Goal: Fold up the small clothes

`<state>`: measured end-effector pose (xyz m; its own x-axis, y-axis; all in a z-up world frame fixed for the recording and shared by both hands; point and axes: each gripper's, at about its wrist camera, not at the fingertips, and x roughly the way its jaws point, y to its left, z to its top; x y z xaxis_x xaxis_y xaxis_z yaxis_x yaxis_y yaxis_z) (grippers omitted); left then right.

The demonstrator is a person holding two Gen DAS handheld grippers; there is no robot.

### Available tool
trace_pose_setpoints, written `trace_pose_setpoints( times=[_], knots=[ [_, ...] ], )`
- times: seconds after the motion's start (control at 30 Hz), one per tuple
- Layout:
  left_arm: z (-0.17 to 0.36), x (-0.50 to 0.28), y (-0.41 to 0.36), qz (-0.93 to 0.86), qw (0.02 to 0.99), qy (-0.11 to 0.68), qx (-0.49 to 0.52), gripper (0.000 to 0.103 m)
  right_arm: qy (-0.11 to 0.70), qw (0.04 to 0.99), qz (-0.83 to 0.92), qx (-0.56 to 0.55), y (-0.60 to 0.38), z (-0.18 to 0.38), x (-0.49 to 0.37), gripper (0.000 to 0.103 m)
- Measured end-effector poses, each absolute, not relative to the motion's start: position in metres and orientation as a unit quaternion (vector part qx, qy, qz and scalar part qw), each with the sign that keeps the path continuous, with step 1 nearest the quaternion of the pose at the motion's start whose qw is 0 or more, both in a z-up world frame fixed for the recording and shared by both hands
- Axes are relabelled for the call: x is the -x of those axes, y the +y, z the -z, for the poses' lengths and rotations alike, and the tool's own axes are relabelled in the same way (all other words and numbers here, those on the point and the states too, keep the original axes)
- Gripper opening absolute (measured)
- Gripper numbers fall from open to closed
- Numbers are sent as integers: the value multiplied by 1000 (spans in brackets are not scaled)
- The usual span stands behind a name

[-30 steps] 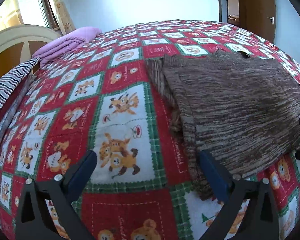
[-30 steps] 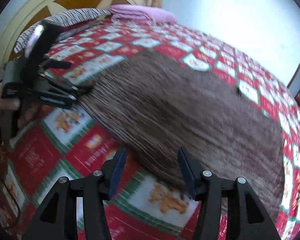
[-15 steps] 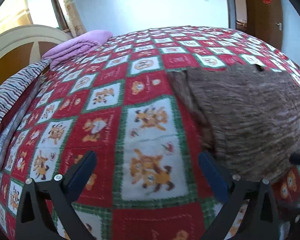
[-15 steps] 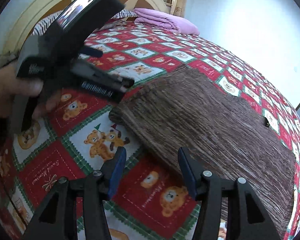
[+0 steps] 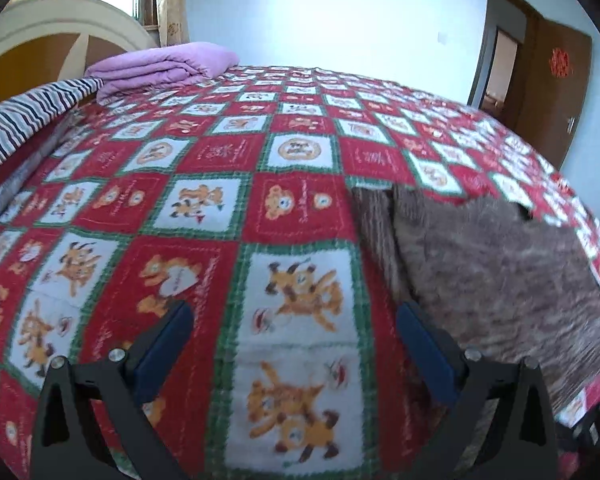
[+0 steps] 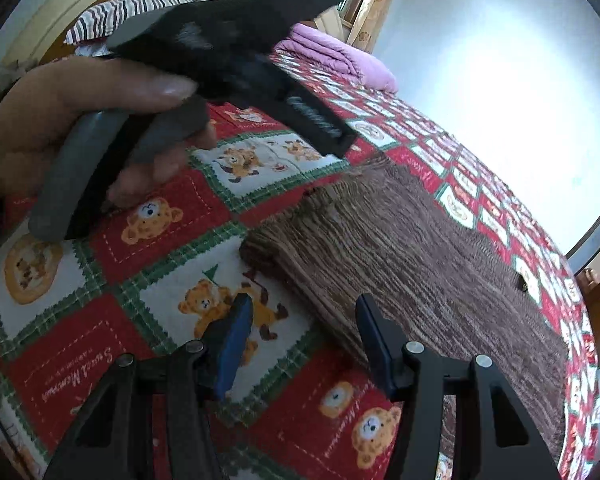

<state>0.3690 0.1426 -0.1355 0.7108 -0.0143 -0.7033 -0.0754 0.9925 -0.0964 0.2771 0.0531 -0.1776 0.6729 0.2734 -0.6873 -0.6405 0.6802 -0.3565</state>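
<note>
1. Red, white and green bear-print quilted bedspread (image 5: 300, 208) fills both my views.
2. My left gripper (image 5: 294, 320) is spread wide, holding nothing.
3. My right gripper (image 6: 302, 312) is parted, holding nothing, beside the folded brown knitted garment (image 6: 420, 264).
4. Farther off, a folded purple blanket (image 5: 160, 66) lies by the headboard.

Home bedroom: quilted bed (image 5: 300, 152), headboard (image 5: 60, 28), door (image 5: 556, 92).

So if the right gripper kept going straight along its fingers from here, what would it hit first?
Most likely the near corner of the brown knit garment, which lies just ahead between the open fingers of the right gripper. Its left finger would meet the quilt. Depth is uncertain.
</note>
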Motion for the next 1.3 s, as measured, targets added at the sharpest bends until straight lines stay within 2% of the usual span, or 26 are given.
trace_pose_setpoints(
  times=[0.53, 0.77, 0.93, 1.1, 1.3],
  knots=[
    [139, -433, 114, 63, 910, 402, 82, 100, 294, 883, -231, 285, 67, 171, -301, 55],
    [159, -454, 112, 78, 888, 444, 87, 100, 248, 873, -200, 369, 86, 185, -269, 55],
    [161, -448, 116, 93, 890, 435, 101, 100, 212, 858, -223, 411, 90, 191, -224, 55],
    [159, -450, 116, 95, 891, 432, 104, 101, 244, 862, -223, 385, 86, 186, -244, 55],
    [156, -461, 114, 101, 890, 433, 103, 97, 251, 860, -199, 397, 93, 189, -271, 54]
  ],
)
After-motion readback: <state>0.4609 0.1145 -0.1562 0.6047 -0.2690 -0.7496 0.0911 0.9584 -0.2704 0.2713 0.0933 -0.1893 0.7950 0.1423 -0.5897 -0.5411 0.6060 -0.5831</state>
